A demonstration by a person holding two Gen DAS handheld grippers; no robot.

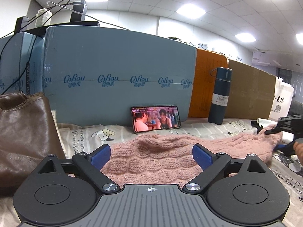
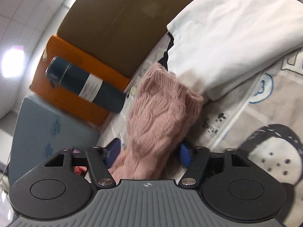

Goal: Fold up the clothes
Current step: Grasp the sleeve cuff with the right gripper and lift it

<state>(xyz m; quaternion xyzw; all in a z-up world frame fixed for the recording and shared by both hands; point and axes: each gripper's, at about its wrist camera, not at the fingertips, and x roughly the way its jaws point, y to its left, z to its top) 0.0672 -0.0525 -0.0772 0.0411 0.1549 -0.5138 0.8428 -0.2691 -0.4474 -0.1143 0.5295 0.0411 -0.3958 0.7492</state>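
A pink cable-knit sweater (image 1: 155, 157) lies spread across the printed bedsheet (image 1: 102, 132). My left gripper (image 1: 151, 154) is open, its blue pads on either side of the knit, just above it. In the left wrist view my right gripper (image 1: 284, 128) is at the far right, at the sweater's sleeve end. In the right wrist view my right gripper (image 2: 149, 154) has its blue pads around the pink sleeve (image 2: 157, 113), which passes between them; the jaws stand fairly wide and the frame is blurred.
A phone (image 1: 156, 118) playing video leans on a blue-grey box (image 1: 117, 71). A dark flask (image 1: 219, 96) stands by orange (image 1: 206, 83) and brown boxes. A brown leather bag (image 1: 24, 136) sits at left. Folded white cloth (image 2: 227, 34) lies beside the sleeve.
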